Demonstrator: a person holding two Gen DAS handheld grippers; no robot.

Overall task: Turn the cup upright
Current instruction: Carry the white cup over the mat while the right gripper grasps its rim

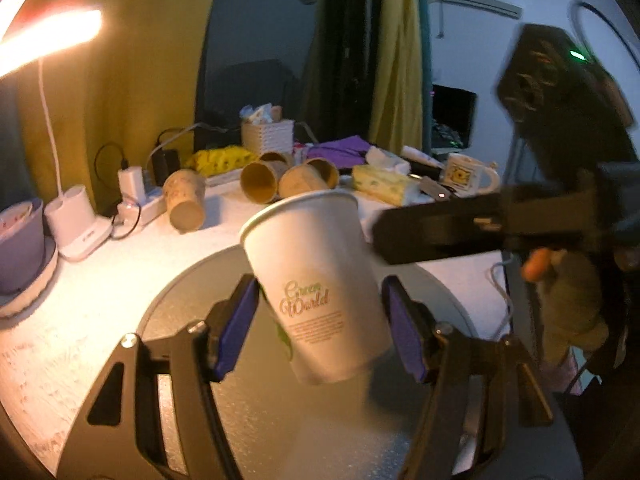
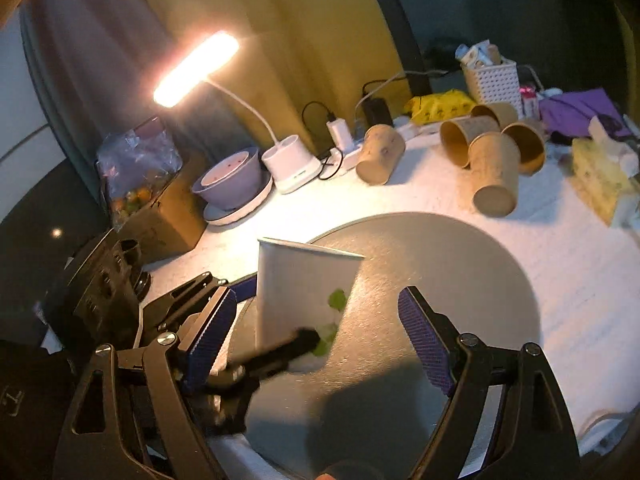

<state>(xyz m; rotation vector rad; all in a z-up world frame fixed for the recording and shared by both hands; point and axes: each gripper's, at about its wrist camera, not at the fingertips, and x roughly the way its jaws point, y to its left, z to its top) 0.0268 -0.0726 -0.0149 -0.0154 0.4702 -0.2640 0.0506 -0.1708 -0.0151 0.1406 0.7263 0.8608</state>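
Observation:
A white paper cup (image 1: 320, 280) printed "Green World" stands mouth-up on the round grey mat (image 1: 248, 420), leaning a little. My left gripper (image 1: 320, 320) is open, with its purple pads either side of the cup and a small gap on each side. In the right wrist view the same cup (image 2: 296, 288) stands on the mat (image 2: 440, 280) with the left gripper's black fingers (image 2: 280, 352) around its base. My right gripper (image 2: 316, 336) is open and empty, to the right of the cup. It also shows in the left wrist view (image 1: 440, 232).
Several brown paper cups (image 2: 492, 176) lie on their sides at the back of the white table (image 2: 580, 280). A lit desk lamp (image 2: 196, 68), a purple bowl (image 2: 232, 180), a tissue pack (image 2: 600, 180), a white basket (image 2: 492, 80) and a mug (image 1: 468, 176) stand around.

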